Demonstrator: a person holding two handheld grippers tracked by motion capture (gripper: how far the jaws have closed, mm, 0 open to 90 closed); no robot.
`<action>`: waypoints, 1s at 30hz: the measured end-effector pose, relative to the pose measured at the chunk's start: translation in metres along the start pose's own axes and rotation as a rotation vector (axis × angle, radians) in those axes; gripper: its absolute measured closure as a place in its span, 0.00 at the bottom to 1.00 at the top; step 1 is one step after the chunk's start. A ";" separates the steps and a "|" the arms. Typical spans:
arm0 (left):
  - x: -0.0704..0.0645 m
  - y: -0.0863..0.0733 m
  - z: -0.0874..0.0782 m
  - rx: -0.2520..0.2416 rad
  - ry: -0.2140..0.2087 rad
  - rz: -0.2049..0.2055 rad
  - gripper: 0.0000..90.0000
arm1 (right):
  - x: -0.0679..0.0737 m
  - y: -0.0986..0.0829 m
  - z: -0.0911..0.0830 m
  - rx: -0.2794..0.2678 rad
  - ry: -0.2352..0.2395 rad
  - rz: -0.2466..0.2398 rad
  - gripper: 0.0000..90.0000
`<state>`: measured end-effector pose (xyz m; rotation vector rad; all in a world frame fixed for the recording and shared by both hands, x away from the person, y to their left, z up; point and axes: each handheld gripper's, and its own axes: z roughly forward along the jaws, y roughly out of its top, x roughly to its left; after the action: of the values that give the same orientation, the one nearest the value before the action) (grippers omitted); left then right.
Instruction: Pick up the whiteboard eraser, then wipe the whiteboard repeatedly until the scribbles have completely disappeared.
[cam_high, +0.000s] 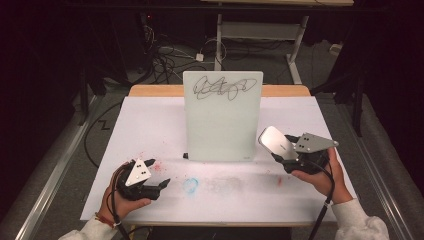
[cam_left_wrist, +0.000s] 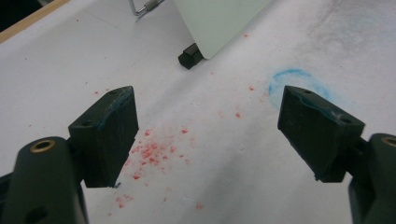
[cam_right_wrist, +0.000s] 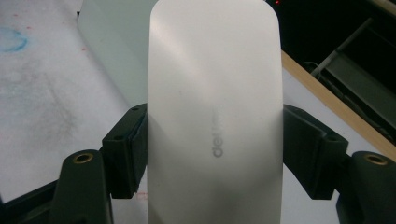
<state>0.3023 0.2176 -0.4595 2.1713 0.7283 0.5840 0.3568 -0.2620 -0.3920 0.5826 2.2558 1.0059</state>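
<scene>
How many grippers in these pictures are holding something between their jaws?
1. The right gripper, right of the upright white scribbled board, clamps a flat white rounded eraser. The left gripper, at the table's near left, is open and holds nothing.

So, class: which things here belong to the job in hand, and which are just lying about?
In use:
- eraser, clamped in the right gripper
- scribbled whiteboard

Just there:
- open left gripper, holding nothing
- red crumbs
- blue ring mark
- floor cables
</scene>
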 end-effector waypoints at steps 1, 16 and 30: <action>0.000 0.000 0.000 -0.005 0.009 0.013 0.22 | 0.001 0.001 0.000 -0.008 -0.009 0.000 0.35; -0.002 -0.004 -0.001 0.004 0.016 0.021 0.22 | 0.012 0.008 0.006 -0.090 0.008 0.026 0.35; -0.004 -0.004 -0.001 0.014 0.040 0.022 0.23 | 0.032 0.025 0.011 -0.154 -0.112 -0.018 0.35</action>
<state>0.2980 0.2176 -0.4626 2.1882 0.7322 0.6377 0.3444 -0.2219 -0.3899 0.5377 2.0617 1.0988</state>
